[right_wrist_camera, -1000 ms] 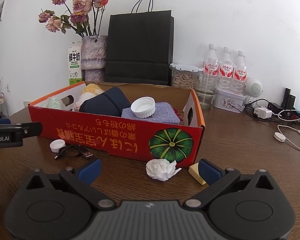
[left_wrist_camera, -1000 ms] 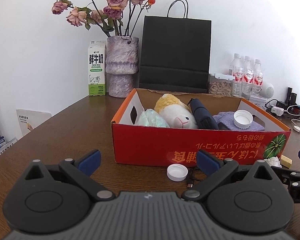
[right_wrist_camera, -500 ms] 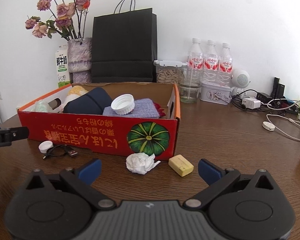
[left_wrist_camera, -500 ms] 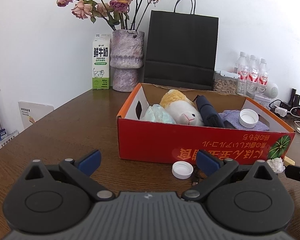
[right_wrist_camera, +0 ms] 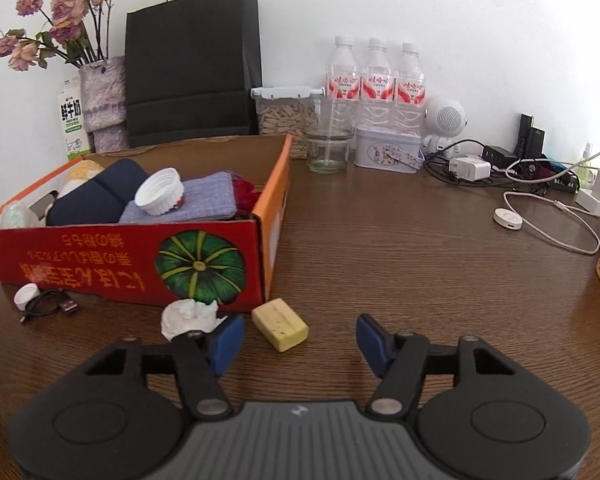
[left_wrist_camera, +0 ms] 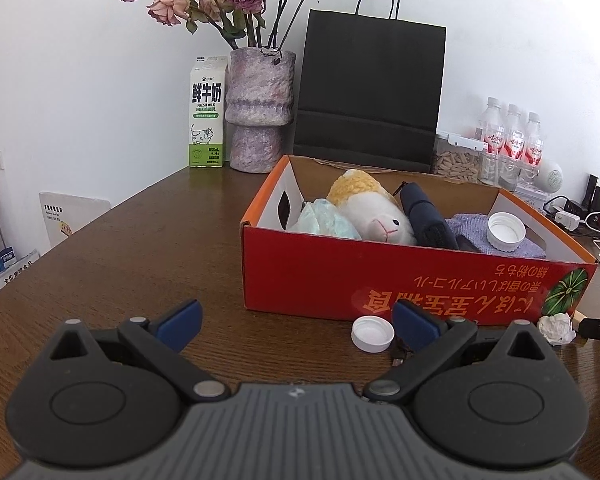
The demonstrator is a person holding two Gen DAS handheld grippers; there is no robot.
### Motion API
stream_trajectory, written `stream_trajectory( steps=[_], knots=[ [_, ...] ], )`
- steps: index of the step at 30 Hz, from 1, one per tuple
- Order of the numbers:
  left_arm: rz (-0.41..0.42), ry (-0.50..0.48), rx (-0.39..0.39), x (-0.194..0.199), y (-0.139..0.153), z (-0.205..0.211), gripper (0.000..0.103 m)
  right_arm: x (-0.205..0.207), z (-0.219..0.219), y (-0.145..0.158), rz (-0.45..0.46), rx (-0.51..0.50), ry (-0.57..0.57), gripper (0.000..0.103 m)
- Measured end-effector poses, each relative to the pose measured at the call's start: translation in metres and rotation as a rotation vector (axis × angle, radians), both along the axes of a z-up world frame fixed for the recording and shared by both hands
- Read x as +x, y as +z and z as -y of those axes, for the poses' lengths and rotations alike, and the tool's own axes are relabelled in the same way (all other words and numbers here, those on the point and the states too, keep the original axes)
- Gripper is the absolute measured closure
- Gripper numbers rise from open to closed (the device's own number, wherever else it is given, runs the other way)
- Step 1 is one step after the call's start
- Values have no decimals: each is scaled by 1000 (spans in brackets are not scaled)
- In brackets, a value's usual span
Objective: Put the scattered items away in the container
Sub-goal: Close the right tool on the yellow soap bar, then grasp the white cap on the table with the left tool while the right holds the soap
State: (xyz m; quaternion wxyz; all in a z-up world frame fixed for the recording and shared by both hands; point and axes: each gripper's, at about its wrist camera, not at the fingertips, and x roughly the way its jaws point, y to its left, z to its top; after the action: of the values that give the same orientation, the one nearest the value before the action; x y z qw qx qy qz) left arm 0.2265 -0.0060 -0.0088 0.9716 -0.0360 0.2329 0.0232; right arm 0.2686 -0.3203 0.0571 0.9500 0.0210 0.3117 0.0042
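Note:
The red cardboard box (right_wrist_camera: 80,264) (left_wrist_camera: 300,276) holds a plush sheep (left_wrist_camera: 376,216), a navy pouch (right_wrist_camera: 100,196), a purple cloth (right_wrist_camera: 208,200) and a white lid (right_wrist_camera: 160,192). On the table in front of it lie a yellow block (right_wrist_camera: 280,324), a crumpled white tissue (right_wrist_camera: 188,316) (left_wrist_camera: 556,328), a white cap (left_wrist_camera: 372,334) (right_wrist_camera: 26,294) and a black USB cable (right_wrist_camera: 52,306). My right gripper (right_wrist_camera: 300,340) is closing, its jaws still apart; the block sits just ahead between them, nearer the left finger, untouched. My left gripper (left_wrist_camera: 296,320) is open and empty, with the cap by its right finger.
Behind the box stand a black paper bag (right_wrist_camera: 188,68), a vase of dried roses (left_wrist_camera: 260,112), a milk carton (left_wrist_camera: 206,112), water bottles (right_wrist_camera: 376,80), a glass (right_wrist_camera: 326,148) and a tin (right_wrist_camera: 388,148). Chargers and cables (right_wrist_camera: 540,200) crowd the right side.
My right gripper has moved right along the box front toward the yellow block, and its jaws have narrowed. The left gripper has stayed where it was, still open.

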Motion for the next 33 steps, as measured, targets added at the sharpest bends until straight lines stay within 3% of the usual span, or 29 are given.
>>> stream_trajectory(
  steps=[6, 11, 23, 33],
  knots=[
    [-13, -2, 2, 2, -1, 0, 0, 18, -8, -2, -13, -26, 78, 61],
    [-44, -3, -4, 7, -3, -1, 0, 14, -16, -1, -5, -26, 145, 83],
    [-54, -2, -16, 9, -4, -2, 0, -7, -19, 7, 97, -56, 94, 84],
    [-54, -8, -2, 9, -4, 1, 0, -25, -50, 15, 159, -46, 122, 84]
  ],
)
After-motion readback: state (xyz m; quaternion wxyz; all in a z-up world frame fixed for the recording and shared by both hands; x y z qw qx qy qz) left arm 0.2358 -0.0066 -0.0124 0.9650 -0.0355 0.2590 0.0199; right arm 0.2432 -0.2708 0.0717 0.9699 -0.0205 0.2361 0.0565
